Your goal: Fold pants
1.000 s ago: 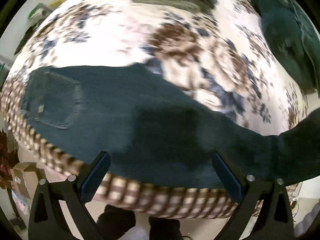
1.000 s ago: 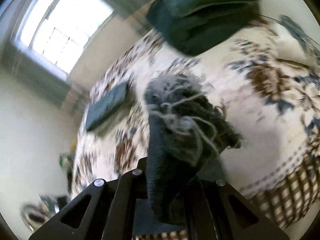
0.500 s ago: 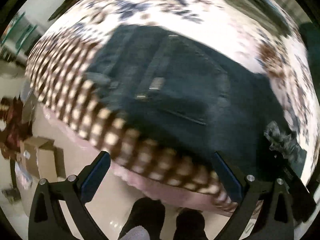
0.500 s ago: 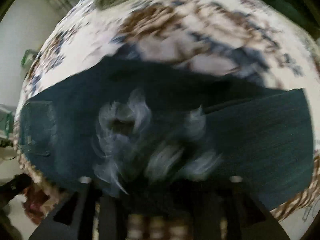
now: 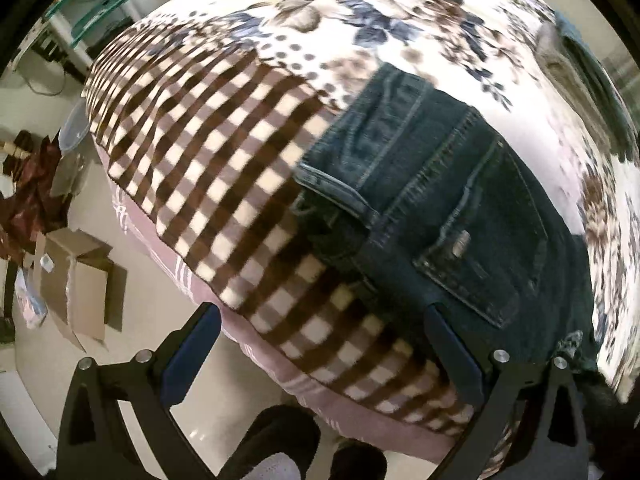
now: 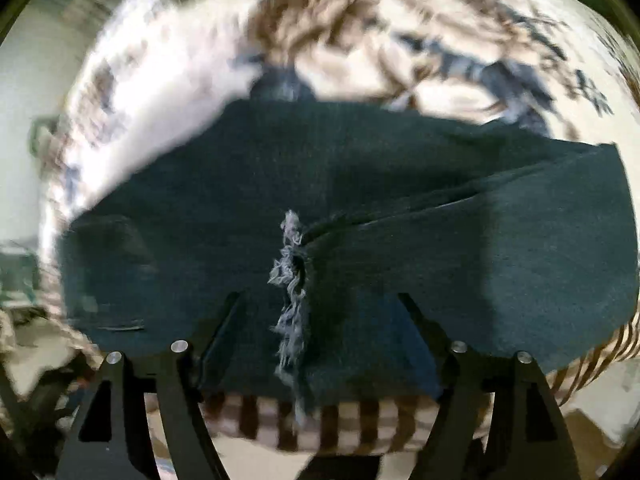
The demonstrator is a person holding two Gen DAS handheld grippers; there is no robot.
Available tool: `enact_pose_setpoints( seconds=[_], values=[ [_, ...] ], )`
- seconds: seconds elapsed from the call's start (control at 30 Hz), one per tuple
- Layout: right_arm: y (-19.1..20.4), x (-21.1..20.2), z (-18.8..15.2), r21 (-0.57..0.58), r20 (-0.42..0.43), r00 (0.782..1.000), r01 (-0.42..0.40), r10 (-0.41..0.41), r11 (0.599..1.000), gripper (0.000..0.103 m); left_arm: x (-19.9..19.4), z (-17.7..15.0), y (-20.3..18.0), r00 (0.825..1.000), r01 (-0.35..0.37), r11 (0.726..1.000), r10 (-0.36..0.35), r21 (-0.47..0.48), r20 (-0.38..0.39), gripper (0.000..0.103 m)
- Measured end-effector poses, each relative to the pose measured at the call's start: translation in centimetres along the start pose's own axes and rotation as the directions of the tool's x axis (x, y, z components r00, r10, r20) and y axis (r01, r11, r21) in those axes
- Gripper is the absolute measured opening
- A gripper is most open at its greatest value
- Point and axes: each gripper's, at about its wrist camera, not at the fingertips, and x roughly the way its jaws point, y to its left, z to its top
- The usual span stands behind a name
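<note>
A cardboard box (image 5: 76, 280) is sitting on the floor at far left, beside the bed's checked blanket (image 5: 224, 184). The left gripper (image 5: 320, 344) is hovering with fingers spread wide, holding nothing, over the blanket's edge. The dark jeans (image 5: 452, 200) are lying folded there, pocket up. The right gripper (image 6: 320, 320) is gaping empty above the frayed hem (image 6: 290, 280).

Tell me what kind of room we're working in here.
Most likely a bedroom at home. The jeans lie on a bed covered by a floral and checked blanket, and cardboard boxes sit on the tiled floor beside it.
</note>
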Motion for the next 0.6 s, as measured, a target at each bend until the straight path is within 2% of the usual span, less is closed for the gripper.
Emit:
enact_pose_setpoints(
  seconds=[0.03,0.07,0.1,0.13,0.23,0.3,0.37,0.4,0.43,0.47,0.5,0.53,0.57,0.6],
  values=[
    [0.7,1.9,0.2,-0.036,-0.04,0.996,0.076,-0.078,0.996,0.076,0.1,0.1,0.2,1.0,-0.001,1.0,0.001,-0.008,0.001,0.103],
    [0.9,2.2,0.2,-0.041,-0.03,0.994,0.106,-0.108,0.993,0.065,0.1,0.2,0.4,1.0,-0.001,1.0,0.001,-0.013,0.001,0.103],
    [0.7,2.1,0.2,-0.018,0.012,0.989,0.146,-0.146,0.989,0.03,0.0,0.2,0.7,1.0,0.001,1.0,-0.001,-0.018,0.001,0.103],
    [0.6,1.8,0.3,-0.004,0.034,0.982,0.185,-0.185,0.983,0.007,0.0,0.3,1.0,1.0,0.002,1.0,-0.002,-0.023,0.003,0.103],
    [0.6,0.0,0.3,0.047,0.087,0.984,0.151,-0.155,0.987,0.007,-0.1,0.3,1.7,1.0,0.014,0.999,-0.013,-0.037,0.017,0.103],
    [1.1,-0.3,0.4,0.025,0.11,0.982,0.149,-0.151,0.989,0.007,0.2,0.4,1.8,1.0,0.027,0.998,-0.027,-0.05,0.014,0.103],
    [0.9,0.4,0.8,0.039,0.095,0.987,0.13,-0.133,0.991,0.008,0.9,0.7,2.0,0.998,0.062,0.995,-0.062,-0.084,0.0,0.103],
    [0.5,1.2,1.2,0.04,0.064,0.99,0.121,-0.124,0.992,0.013,1.0,0.8,2.1,0.996,0.084,0.991,-0.084,-0.1,0.001,0.103],
    [0.0,2.2,1.6,0.051,0.013,0.995,0.098,-0.099,0.994,0.014,1.3,0.9,2.2,0.993,0.121,0.984,-0.121,-0.128,0.008,0.103],
    [-0.3,2.3,2.0,0.067,-0.002,0.998,0.067,-0.067,0.995,0.019,1.6,1.1,2.3,0.987,0.163,0.973,-0.162,-0.161,0.018,0.103],
    [-0.7,2.2,2.2,0.076,-0.007,0.999,0.036,-0.036,0.996,0.029,1.9,1.2,2.4,0.981,0.192,0.964,-0.191,-0.184,0.024,0.103],
    [-1.0,2.1,2.3,0.083,-0.014,1.0,-0.005,0.006,0.997,0.035,2.6,1.4,2.7,0.971,0.239,0.944,-0.237,-0.227,0.038,0.103],
    [-1.3,1.8,2.4,0.086,-0.018,0.999,-0.044,0.046,0.995,0.048,3.3,1.7,2.7,0.963,0.268,0.93,-0.264,-0.253,0.049,0.103],
    [-1.5,1.3,2.4,0.084,-0.012,0.997,-0.07,0.071,0.994,0.056,3.9,1.9,2.7,0.958,0.285,0.918,-0.282,-0.275,0.05,0.102]
  ],
)
